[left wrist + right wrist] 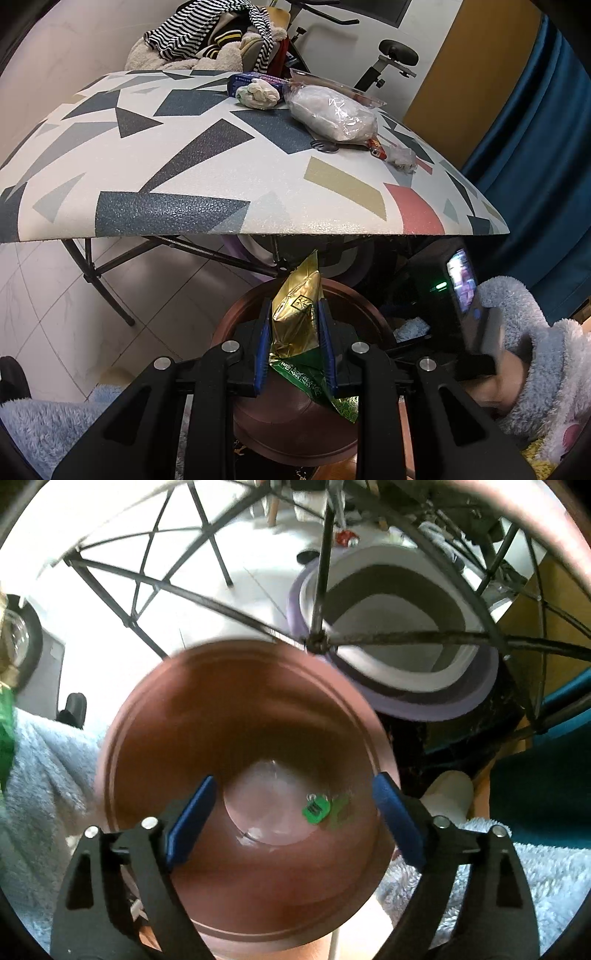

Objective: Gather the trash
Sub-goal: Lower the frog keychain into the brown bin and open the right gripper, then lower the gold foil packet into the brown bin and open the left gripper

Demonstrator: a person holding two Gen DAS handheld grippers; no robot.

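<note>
Gold-green wrapper (295, 325) pinched in left claw (293, 347) above brown bin (243, 738); centre over opening before letting go; right claw (295, 819) gapes wide, empty.

Left gripper (294, 332) is pointing forward and slightly down, its two blue-padded fingers (261, 347) standing close together and pinching a thin item between them. Black linkage arms are fanning out toward the near edge of its view.

Right gripper (291, 816) is angling steeply downward, blue pads (192, 818) spread wide apart, nothing sitting between them. In the left wrist view, the right hand (487, 384) is showing at the near right, wrapped around the right gripper's dark handle, in a fluffy pale-blue sleeve (546, 347).
</note>
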